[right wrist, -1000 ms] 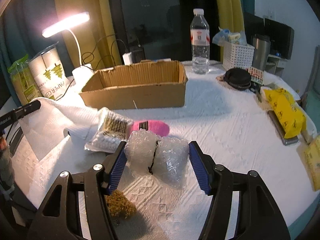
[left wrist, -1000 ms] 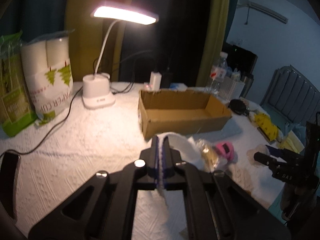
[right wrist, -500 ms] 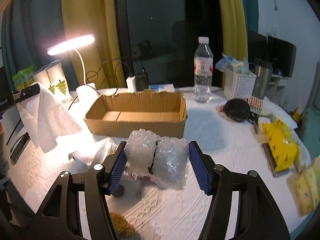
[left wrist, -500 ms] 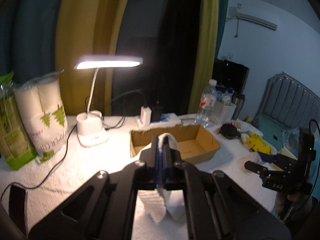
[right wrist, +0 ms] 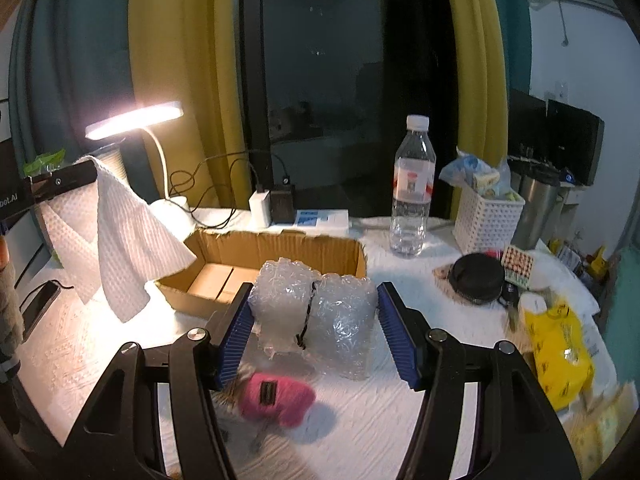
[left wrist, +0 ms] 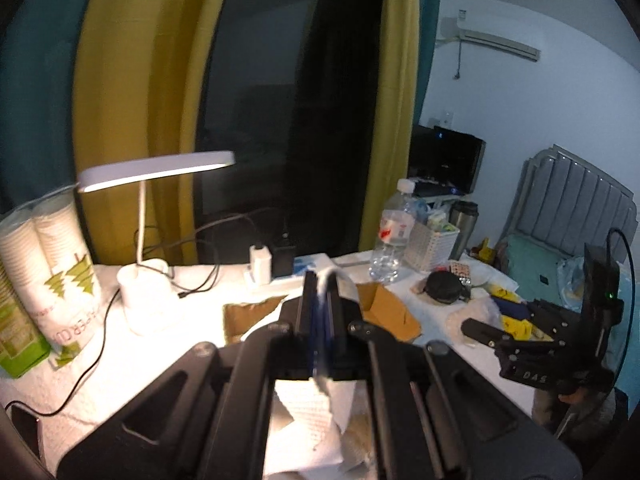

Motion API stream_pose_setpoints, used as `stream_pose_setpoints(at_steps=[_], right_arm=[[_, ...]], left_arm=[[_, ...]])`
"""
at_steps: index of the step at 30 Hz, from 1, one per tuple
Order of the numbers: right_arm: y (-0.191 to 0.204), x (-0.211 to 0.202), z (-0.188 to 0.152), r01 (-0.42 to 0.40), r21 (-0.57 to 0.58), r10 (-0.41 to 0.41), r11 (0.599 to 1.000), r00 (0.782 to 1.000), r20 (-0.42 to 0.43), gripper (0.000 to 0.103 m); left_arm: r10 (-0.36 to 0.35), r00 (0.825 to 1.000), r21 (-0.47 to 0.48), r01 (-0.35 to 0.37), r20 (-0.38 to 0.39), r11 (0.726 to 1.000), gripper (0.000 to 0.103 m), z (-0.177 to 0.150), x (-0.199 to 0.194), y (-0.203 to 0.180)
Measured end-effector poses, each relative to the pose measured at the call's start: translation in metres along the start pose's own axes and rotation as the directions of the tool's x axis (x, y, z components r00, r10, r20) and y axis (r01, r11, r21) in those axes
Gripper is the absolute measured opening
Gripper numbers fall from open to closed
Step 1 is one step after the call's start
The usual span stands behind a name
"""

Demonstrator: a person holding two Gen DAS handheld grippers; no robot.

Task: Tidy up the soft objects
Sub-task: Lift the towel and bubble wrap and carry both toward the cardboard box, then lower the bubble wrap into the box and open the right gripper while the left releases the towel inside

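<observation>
Dangling white cloth from pinched left claw, bubble-wrap bundle in right claw, above box rim

White waffle cloth hanging at frame left, bubble-wrap bundle w/ black tie lifted at center, pink fuzzy item on tablecloth lower center, open cardboard box behind

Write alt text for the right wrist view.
The right gripper clamps a bubble wrap bundle above a white-clothed table, before an open cardboard box. At left, the left gripper dangles a white waffle cloth.
</observation>
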State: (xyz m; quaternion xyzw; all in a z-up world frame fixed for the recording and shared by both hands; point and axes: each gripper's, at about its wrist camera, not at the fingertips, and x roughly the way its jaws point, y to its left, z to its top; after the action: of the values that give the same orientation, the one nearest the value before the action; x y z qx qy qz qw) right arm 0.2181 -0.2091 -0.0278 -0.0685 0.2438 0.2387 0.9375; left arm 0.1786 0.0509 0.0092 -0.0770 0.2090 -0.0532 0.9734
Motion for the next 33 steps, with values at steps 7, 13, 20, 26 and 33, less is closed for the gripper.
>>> stream_pose_setpoints(at_steps=[7,13,20,26,33], right_arm=[[-0.025,0.013,0.01,-0.008,0.01,0.008,1.0,1.0,0.013,0.065],[-0.051,0.026,0.011,-0.021,0.037,0.02,0.999,1.0,0.009,0.065],[-0.081,0.039,0.008,-0.02,0.065,0.02,0.998,1.0,-0.001,0.065],[-0.102,0.045,0.0,-0.019,0.095,0.02,0.995,1.0,-0.011,0.065],[-0.118,0.051,-0.011,-0.022,0.129,0.026,0.991,0.999,-0.026,0.065]], left_arm=[[-0.027,0.999,-0.006,0.027,-0.022,1.0,0.002,0.007,0.037,-0.024],[-0.043,0.998,0.0,0.043,-0.044,0.999,0.002,0.008,0.074,-0.045],[-0.04,0.996,0.001,0.041,-0.084,0.999,0.002,0.005,0.119,-0.062],[-0.061,0.988,-0.001,0.062,-0.144,0.998,0.002,-0.007,0.156,-0.079],[-0.061,0.972,-0.004,0.062,-0.228,0.998,0.004,-0.022,0.201,-0.093]])
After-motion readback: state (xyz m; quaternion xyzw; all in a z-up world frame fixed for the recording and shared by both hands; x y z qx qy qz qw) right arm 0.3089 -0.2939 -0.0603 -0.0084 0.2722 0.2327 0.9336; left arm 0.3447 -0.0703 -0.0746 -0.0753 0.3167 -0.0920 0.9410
